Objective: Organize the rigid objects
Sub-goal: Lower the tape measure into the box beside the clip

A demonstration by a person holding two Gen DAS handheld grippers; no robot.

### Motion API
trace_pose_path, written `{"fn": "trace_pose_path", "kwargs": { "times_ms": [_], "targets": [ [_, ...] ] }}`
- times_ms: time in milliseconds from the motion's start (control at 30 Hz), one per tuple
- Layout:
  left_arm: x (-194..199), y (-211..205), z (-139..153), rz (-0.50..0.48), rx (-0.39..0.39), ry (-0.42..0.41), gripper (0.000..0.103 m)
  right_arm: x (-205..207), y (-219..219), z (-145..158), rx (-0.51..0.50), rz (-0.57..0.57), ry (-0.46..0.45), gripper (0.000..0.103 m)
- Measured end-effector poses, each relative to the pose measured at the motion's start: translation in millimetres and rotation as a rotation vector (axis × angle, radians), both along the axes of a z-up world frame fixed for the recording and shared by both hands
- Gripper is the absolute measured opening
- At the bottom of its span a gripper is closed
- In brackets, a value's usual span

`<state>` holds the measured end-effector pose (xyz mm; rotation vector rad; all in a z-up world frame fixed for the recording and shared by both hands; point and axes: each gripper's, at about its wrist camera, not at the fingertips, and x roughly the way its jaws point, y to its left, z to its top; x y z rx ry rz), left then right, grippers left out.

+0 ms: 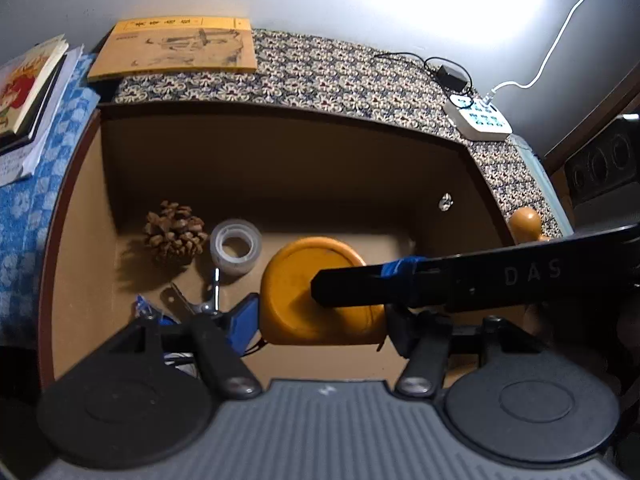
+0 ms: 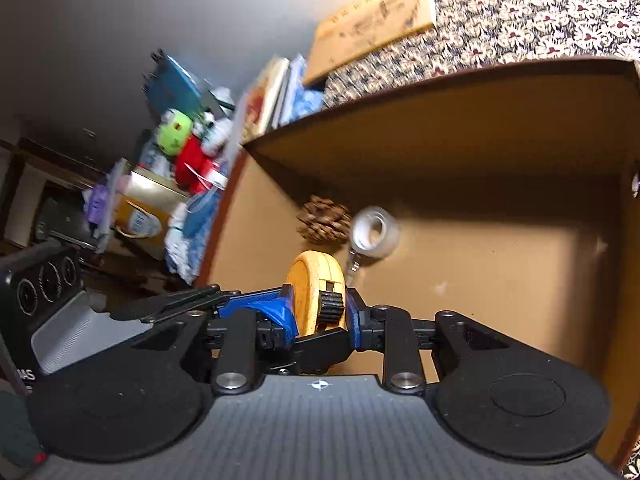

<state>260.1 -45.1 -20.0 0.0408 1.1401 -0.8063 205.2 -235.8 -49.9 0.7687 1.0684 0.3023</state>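
Right wrist view first: the right gripper has its blue-padded fingers pinching the yellow, rounded tape measure edge-on, one pad on each flat face, black ribbed slider towards the lens. That grip makes sense, since the flat faces give the pads something to bite on. The tape measure hangs low inside the open brown cardboard box, apparently about to be set on its floor.

Over to the left wrist view, and it gives what that one can't: the tape measure's broad face, with one black right-gripper finger lying across it. The left gripper has its fingers spread, flanking the curved rim on both sides. Whether they actually press on it I cannot tell; it looks like a steadying or hand-over position.

Just beyond, on the box floor, lies a silver metal clip, then a clear roll of sticky tape beside a brown pine cone, already tucked into the far left corner, so the sorting is partly done. Behind the box, only this view shows the white power strip on the floral patterned cloth. The right view alone catches blurred clutter with a green toy off to the side.
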Motion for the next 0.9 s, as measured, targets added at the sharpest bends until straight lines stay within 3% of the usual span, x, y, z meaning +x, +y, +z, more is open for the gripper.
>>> {"fn": "trace_pose_path", "kwargs": {
  "times_ms": [367,733,900],
  "targets": [
    [18,5,-31,0.005,0.052,0.114,0.062,11,9,-25,-0.011,0.006,0.099,0.01],
    [16,-8,-37,-0.006,0.126,0.107,0.063,14,16,-27,-0.107,0.019,0.122,0.011],
    [17,-8,-39,0.005,0.123,0.111,0.063,14,13,-30,-0.111,0.002,0.123,0.012]
  ]
}}
